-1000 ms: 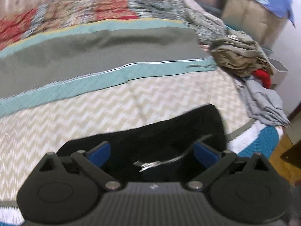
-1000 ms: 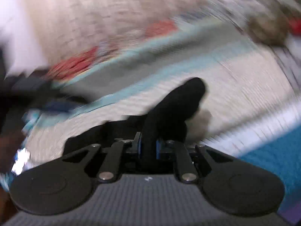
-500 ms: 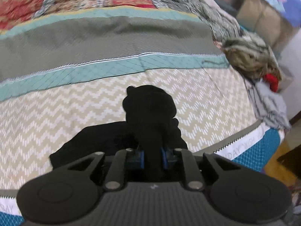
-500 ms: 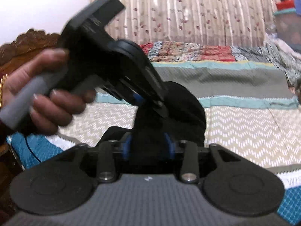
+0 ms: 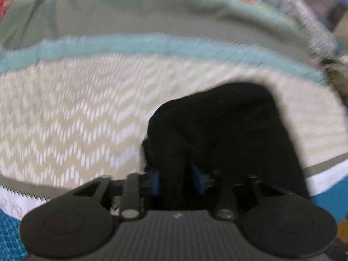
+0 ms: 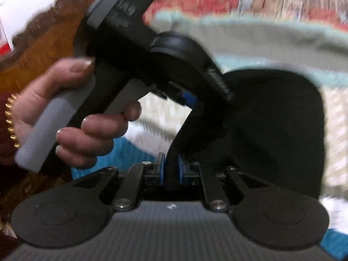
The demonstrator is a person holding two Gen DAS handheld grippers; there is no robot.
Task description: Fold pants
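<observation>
Both hand-held grippers pinching the soft black fabric pants (image 5: pixel 217 126) over the bed

Nearest me, my right hand-held gripper (image 6: pixel 171 170) is clamped on a thin fold; my left hand-held gripper (image 5: pixel 177 179) grips a thicker bunch — the cloth hangs lifted between them, above the zigzag beige quilted bedspread (image 5: pixel 71 113). I judge it light, limp, unlikely to slip; edges or waistband look like the best hold. Blur hides seams, legs and hems — beyond, the teal-and-grey bands smear.

Two tools: the left tool (image 5: pixel 177 179) and the right tool (image 6: pixel 171 169). One pants (image 5: pixel 221 126), one bed (image 5: pixel 76 108), one hand (image 6: pixel 71 117) left of the pants.
</observation>
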